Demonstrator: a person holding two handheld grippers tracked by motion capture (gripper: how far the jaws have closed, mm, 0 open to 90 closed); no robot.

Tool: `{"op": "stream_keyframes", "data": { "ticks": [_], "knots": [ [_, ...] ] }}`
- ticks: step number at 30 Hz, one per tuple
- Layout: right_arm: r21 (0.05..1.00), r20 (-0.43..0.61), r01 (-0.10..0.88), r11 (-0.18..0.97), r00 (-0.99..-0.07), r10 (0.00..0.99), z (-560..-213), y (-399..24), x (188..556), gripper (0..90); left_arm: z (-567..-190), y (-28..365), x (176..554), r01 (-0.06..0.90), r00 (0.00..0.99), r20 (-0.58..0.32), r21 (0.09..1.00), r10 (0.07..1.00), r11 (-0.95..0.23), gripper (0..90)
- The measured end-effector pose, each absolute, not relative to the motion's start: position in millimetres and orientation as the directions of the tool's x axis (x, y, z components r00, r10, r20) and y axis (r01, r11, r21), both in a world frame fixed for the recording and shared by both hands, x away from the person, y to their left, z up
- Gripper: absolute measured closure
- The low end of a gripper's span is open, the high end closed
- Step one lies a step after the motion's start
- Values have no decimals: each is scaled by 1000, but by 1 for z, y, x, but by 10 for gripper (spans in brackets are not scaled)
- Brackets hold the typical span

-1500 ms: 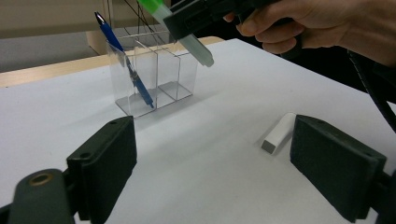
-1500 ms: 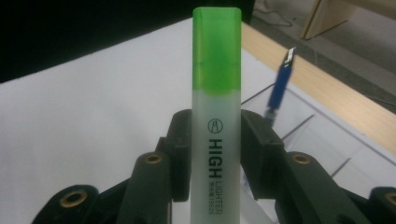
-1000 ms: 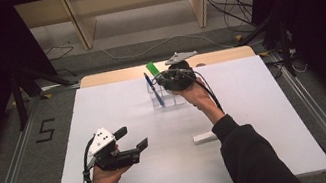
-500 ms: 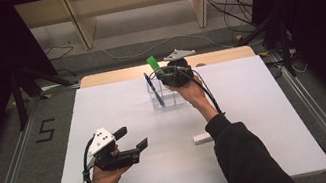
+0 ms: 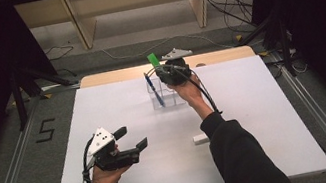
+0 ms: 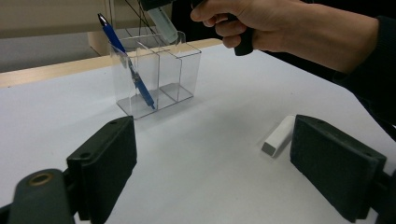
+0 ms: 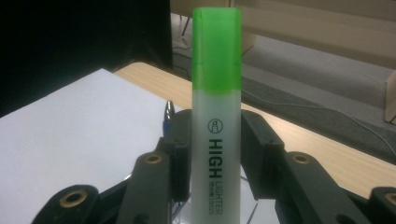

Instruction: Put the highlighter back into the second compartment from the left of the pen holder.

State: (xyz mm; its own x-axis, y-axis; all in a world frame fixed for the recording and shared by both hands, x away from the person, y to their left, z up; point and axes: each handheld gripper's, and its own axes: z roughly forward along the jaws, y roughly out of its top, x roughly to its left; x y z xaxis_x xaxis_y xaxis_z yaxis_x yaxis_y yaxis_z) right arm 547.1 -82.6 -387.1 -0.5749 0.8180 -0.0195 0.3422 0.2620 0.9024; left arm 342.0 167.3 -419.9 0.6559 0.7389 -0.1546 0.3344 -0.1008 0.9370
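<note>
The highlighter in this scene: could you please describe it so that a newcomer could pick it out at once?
Start at the white table top and go to the clear plastic organizer near its far edge. Just above it, the right tool is shut on the highlighter. Its bright green cap and pale body printed HIGH LIGHTER set it apart from the slim blue pen leaning inside the organizer.

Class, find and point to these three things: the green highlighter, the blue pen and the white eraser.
highlighter [image 7: 216, 116]: right gripper view, on its pale barrel.
pen [image 6: 139, 85]: left gripper view, mid-barrel.
eraser [image 6: 279, 136]: left gripper view, on its top face.
</note>
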Motion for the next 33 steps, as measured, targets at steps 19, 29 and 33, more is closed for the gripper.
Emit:
{"op": "stream_keyframes", "data": {
  "ticks": [19, 29, 33],
  "knots": [
    [908, -14, 350, 233, -529, 848, -398, -75, 550, 668, -419, 168, 342, 332, 658, -158, 938, 736, -95, 129],
    [907, -5, 360, 218, -510, 860, -404, -71, 549, 668, -419, 169, 342, 328, 656, -155, 940, 738, -94, 113],
    [907, -1, 363, 212, -503, 864, -405, -71, 549, 667, -419, 169, 342, 326, 655, -152, 941, 740, -96, 112]
  ]
}}
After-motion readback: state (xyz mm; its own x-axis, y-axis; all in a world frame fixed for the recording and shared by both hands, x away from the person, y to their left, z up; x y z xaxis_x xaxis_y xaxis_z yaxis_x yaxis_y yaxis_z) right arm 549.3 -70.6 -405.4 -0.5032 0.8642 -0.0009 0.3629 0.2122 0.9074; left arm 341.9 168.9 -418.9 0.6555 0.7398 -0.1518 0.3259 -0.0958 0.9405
